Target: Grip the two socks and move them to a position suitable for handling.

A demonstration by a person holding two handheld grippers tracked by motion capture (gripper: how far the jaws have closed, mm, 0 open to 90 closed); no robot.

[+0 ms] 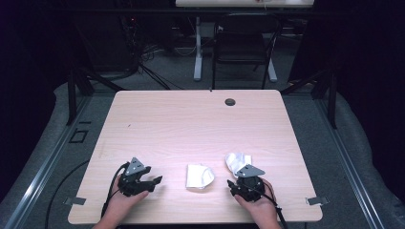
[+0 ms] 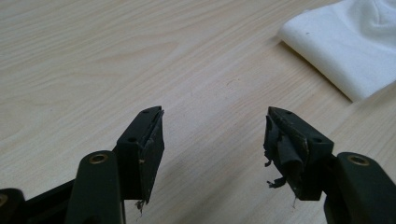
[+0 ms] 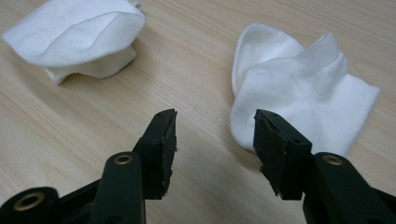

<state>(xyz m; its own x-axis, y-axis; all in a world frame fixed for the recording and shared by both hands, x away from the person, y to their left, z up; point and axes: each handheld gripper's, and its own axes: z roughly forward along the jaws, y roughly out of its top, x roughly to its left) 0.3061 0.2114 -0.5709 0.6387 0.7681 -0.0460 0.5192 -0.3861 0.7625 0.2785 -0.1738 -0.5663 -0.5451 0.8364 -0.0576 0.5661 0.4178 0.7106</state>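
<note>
- The left gripper (image 1: 154, 182) sits low on the tabletop (image 1: 191, 124) at about 7 o'clock, held in the person's left hand (image 1: 125, 200), its fingers (image 2: 144, 140) spread apart with only bare wood between them.
- The right gripper (image 1: 230, 184) rests at about 5 o'clock in the right hand (image 1: 258, 205), its fingers (image 3: 161, 140) also parted and gripping nothing.
- A folded white sock (image 1: 198, 176) lies between the two grippers, near 6 o'clock, close to the front edge of the tabletop.
- In the left gripper view that folded sock (image 2: 345, 51) lies off toward 2 o'clock from the fingers, apart from them.
- A second white sock (image 1: 237, 161) lies just beyond the right gripper, toward 12 o'clock from it, partly covered by the gripper's grey plate.
- In the right gripper view the second sock (image 3: 299, 88), cuff upward, lies just ahead of the right-hand finger, its near edge right by the tip; I cannot tell if they touch.
- The folded sock (image 3: 79, 35) shows at 10 o'clock there, well apart from the other sock.
</note>
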